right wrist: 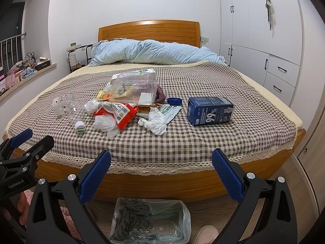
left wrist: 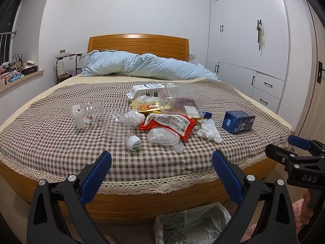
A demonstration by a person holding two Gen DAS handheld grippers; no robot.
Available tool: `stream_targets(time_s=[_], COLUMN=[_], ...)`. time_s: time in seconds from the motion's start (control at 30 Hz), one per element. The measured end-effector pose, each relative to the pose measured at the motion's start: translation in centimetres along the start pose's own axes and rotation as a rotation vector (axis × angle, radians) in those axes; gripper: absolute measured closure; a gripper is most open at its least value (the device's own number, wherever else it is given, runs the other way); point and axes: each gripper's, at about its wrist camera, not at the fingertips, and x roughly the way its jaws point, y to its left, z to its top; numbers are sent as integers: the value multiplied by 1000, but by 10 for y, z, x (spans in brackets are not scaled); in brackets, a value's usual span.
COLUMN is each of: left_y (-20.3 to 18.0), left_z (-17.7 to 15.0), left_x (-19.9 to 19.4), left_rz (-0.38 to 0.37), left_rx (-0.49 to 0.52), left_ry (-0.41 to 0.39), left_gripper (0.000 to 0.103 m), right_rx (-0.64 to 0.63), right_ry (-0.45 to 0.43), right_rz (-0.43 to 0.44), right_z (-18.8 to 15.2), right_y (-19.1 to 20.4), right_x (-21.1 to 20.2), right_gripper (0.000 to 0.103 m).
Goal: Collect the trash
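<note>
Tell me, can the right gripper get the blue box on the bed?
Probably yes. The right gripper is open, and the blue box lies apart from the other trash, with only bare bedspread between them.

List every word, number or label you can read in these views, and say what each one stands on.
"99%": blue box on the bed.
"PET NUTRITIONAL SUPPLEMENT": same box, under the number.
"GenRobot.AI": body of the left gripper.
"DAS": body of the right gripper.
Green logo on the white bottle cap: blurred.
Print on the red snack bag, white carton and yellow packet: too small.
</note>
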Motion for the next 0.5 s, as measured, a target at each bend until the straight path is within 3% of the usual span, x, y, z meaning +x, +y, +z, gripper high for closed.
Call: stream_targets(time_s=[0.5], left_y=[0], left_z=[1], left_x=[0], left_rz=[0], left_rx=[3], left_ry=[-4], left_gripper=[7], right_rx=[1], right_ry=[-1], right_rz=[-1], right_z=[-1], right_y=[0], right_x=[0], right_gripper=[7])
